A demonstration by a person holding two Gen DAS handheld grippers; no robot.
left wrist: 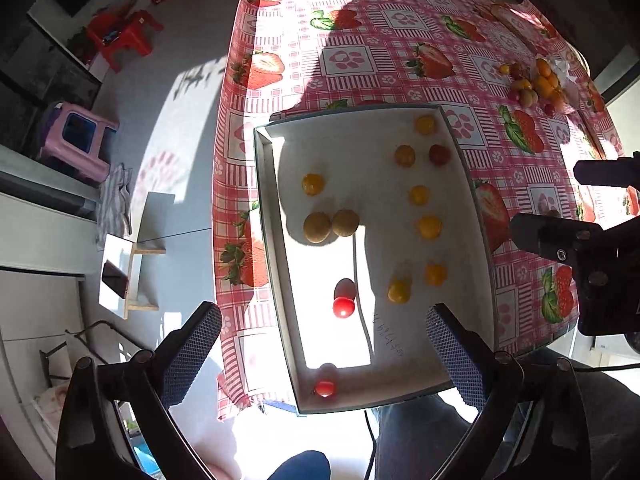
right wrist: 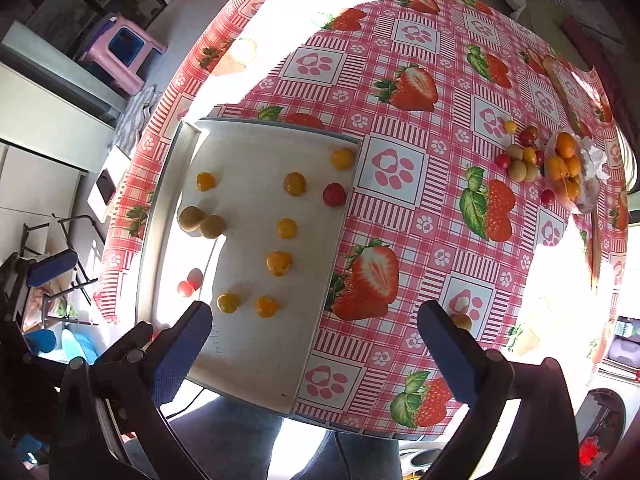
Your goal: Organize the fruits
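Observation:
A white tray (left wrist: 276, 224) lies on the strawberry tablecloth and holds several small fruits: yellow ones (left wrist: 429, 227), two tan ones (left wrist: 317, 227) and red ones (left wrist: 343, 307). The tray also shows in the right wrist view (right wrist: 256, 344). A pile of loose fruits (right wrist: 524, 160) and a clear bag of orange fruits (right wrist: 566, 166) lie at the table's far right; the pile also shows in the left wrist view (left wrist: 536, 84). My left gripper (left wrist: 322, 346) is open and empty above the tray's near end. My right gripper (right wrist: 314, 334) is open and empty over the tray's right edge.
A lone small tan fruit (right wrist: 462, 321) lies on the cloth by my right fingertip. The right gripper's body (left wrist: 580, 240) shows at the right of the left wrist view. A pink stool (right wrist: 120, 52), a red stool (left wrist: 120, 36) and a phone (left wrist: 115, 278) are on the floor to the left.

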